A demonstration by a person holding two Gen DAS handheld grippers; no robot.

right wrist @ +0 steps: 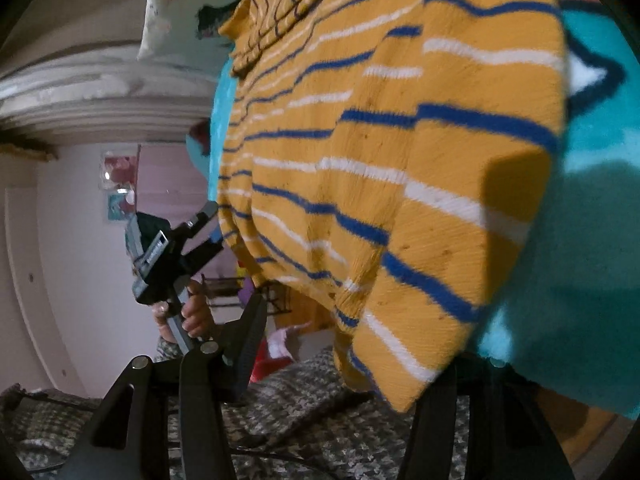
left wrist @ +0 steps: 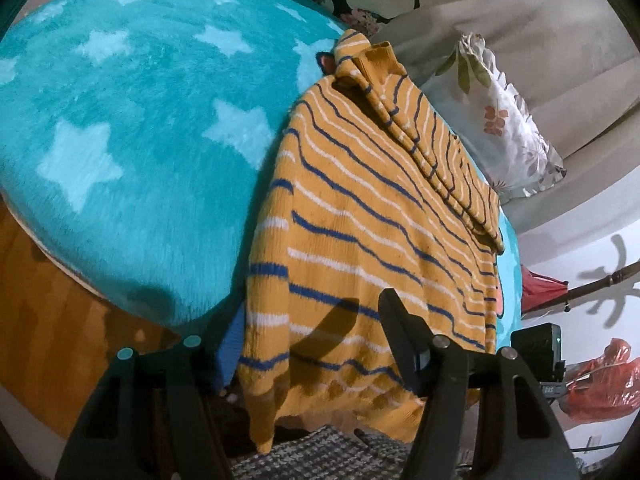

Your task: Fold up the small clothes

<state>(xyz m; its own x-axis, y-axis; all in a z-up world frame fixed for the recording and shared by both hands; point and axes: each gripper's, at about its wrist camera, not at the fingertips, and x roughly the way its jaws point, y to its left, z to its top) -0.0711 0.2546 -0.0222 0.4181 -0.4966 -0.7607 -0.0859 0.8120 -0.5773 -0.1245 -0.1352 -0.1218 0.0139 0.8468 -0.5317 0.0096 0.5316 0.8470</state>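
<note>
The sweater (left wrist: 360,220) lies on the blanket (left wrist: 140,140), its hem overhanging the edge.

A teal plush blanket (left wrist: 132,128) with pale stars covers the work surface, and orange-brown wood (left wrist: 48,320) shows below its edge. Behind it runs a beige sofa back (left wrist: 520,20) with a floral cushion (left wrist: 500,120) leaning on it. A grey patterned rug (right wrist: 300,420) lies on the floor, beside a pale pink wall (right wrist: 80,220).
</note>
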